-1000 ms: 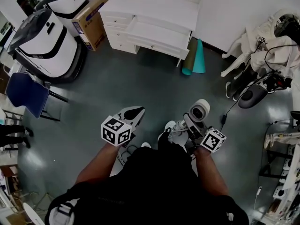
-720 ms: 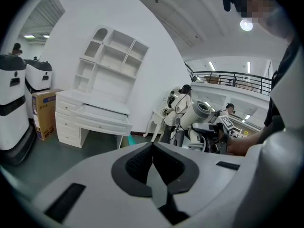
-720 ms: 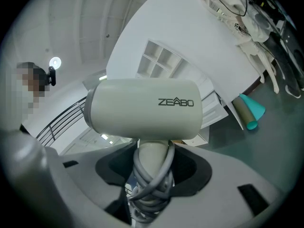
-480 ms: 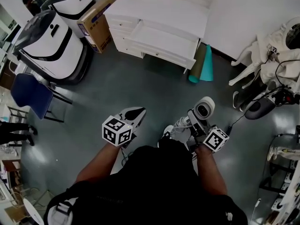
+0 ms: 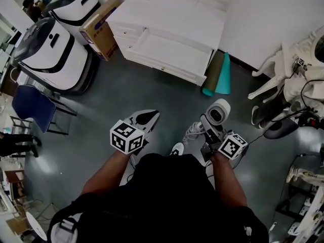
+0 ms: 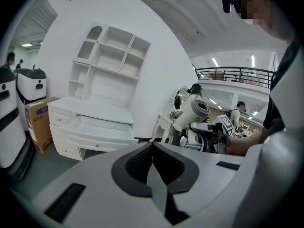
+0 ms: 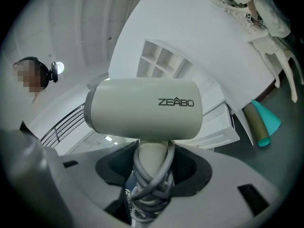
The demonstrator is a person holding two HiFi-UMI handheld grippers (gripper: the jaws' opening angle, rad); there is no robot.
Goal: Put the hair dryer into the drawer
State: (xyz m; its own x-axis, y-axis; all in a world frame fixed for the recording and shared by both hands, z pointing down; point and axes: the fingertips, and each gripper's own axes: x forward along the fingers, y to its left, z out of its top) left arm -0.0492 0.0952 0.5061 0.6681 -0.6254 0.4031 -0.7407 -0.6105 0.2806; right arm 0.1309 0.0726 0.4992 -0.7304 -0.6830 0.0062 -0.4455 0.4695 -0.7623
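Observation:
A pale grey hair dryer [image 7: 145,109] with its cord wound round the handle stands upright in my right gripper [image 7: 151,175], which is shut on that handle. From above, the hair dryer [image 5: 218,112] sits right of centre over the grey floor. My left gripper [image 5: 143,119] is shut with nothing between its jaws, left of the dryer. Its own view shows the same closed jaws of the left gripper [image 6: 153,167]. The white dresser's open drawer [image 5: 167,54] lies ahead of both grippers, seen also as the pulled-out drawer [image 6: 102,127].
A teal and olive rolled mat [image 5: 218,75] leans at the dresser's right end. A cardboard box [image 5: 98,27] and two white machines [image 5: 48,52] stand to the left, with a blue chair [image 5: 31,104] nearer. White chairs and cables [image 5: 293,85] crowd the right side.
The dresser and open drawer have drawn nearer and shifted right in the head view. Both grippers keep their places, the hair dryer still held.

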